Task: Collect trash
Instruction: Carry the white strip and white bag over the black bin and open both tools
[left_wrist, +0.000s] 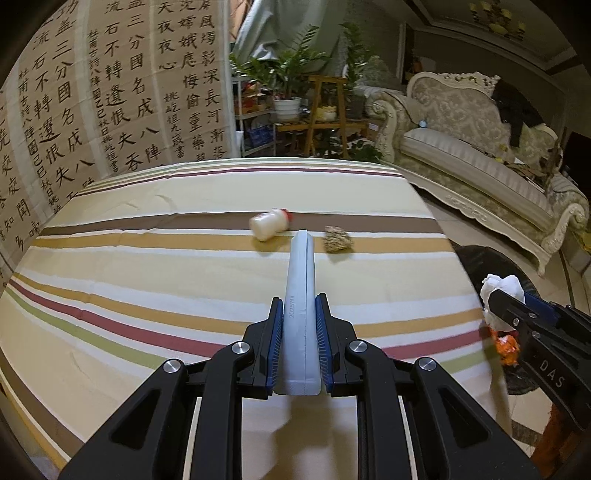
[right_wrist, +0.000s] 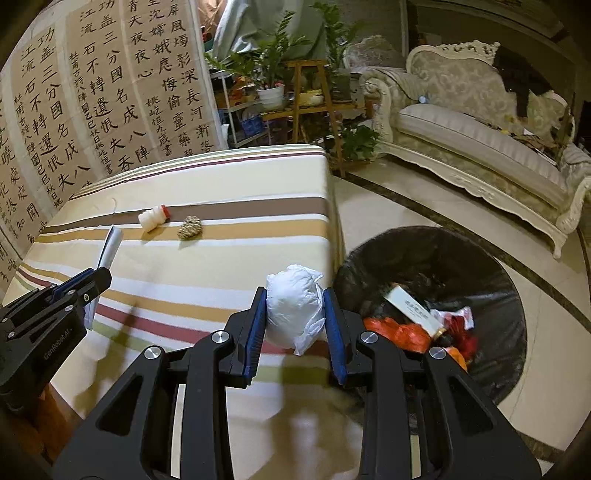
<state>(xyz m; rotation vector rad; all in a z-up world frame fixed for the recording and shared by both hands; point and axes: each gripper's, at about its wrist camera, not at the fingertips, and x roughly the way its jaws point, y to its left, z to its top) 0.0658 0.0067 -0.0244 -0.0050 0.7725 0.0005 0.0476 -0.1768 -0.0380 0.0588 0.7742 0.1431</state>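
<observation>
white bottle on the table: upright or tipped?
Tipped. The bottle lies on its side on the striped cloth, red cap pointing sideways.

On the table (right_wrist: 221, 258) the bottle (right_wrist: 153, 218) lies left of the scrubber (right_wrist: 189, 227); the bin (right_wrist: 436, 258) stands right of the table.

You are in a home living room. An ornate carved sofa (left_wrist: 480, 147), potted plants (left_wrist: 288, 85) and calligraphy wall hangings (left_wrist: 92, 92) surround a striped-cloth table (left_wrist: 147, 266).
</observation>
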